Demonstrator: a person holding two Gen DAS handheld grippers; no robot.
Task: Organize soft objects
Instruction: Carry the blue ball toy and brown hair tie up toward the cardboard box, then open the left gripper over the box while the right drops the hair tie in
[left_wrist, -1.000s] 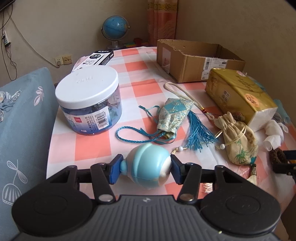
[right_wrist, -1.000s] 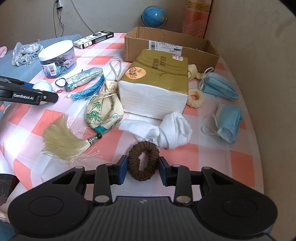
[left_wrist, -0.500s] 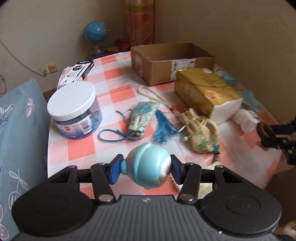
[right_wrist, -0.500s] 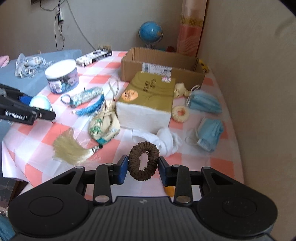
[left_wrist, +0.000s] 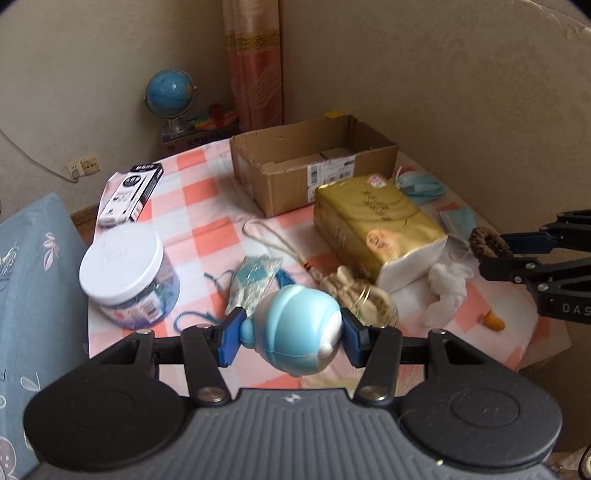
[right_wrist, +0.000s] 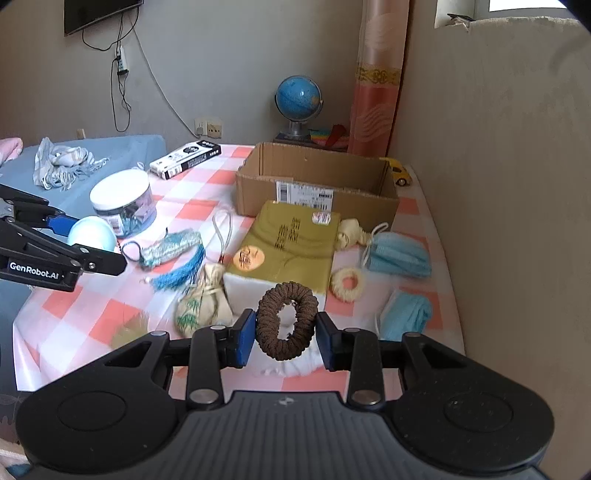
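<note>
The left gripper (left_wrist: 291, 336) pinches a pale blue ball-shaped toy (left_wrist: 298, 329) between its two blue pads, held up over the near edge of a table with a pink-and-white checked cloth (left_wrist: 207, 192); the right gripper (right_wrist: 285, 334) pinches a brown scrunchie (right_wrist: 286, 320) between its pads, upright, also lifted clear of the cloth. Ahead of the left gripper lie a blue-green embroidered sachet (left_wrist: 251, 280) and a cream drawstring pouch (left_wrist: 354, 295), the pouch just beside the toy in this view; farther ahead and to the right sits a gold pack of tissues (left_wrist: 373, 225), and beyond it an open cardboard box (left_wrist: 310, 166); ahead and to the left stands a clear jar with a white lid (left_wrist: 125, 273), with a black-and-white carton (left_wrist: 133, 192) past it. From the right gripper, the tissue pack is directly ahead with the box behind it; a cream scrunchie (right_wrist: 347, 283) lies ahead and slightly right, near two blue face masks (right_wrist: 399, 254); white cloth (right_wrist: 291, 363) shows just under the held scrunchie; a blue globe (right_wrist: 298, 96) stands beyond the table's far edge.
</note>
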